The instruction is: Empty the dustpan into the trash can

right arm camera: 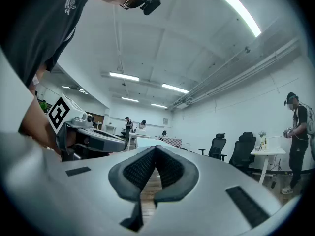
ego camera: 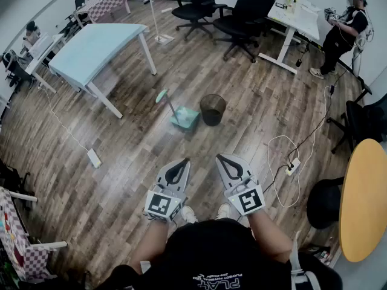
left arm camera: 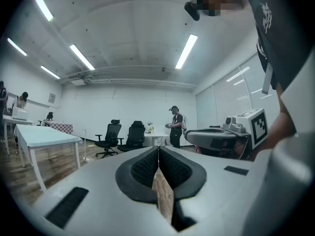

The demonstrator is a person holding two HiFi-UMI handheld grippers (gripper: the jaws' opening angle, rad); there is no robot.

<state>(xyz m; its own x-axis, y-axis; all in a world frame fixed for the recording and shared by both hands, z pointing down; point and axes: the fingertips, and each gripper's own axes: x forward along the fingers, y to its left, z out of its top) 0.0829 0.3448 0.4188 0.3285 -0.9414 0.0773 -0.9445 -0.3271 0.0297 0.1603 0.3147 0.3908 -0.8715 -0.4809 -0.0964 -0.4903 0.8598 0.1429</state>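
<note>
Dustpan (ego camera: 184,118) contents too small, indistinct; yellow round table (ego camera: 364,198) half off rt edge.

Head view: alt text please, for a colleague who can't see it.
The left gripper and right gripper are held empty, fingers together, above a wood floor. Ahead stand a teal dustpan and, beside it, a black trash can; a pale table and office chairs stand beyond.

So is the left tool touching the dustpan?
Apart. The head view shows bare floor between the left tool and the dustpan ahead.
</note>
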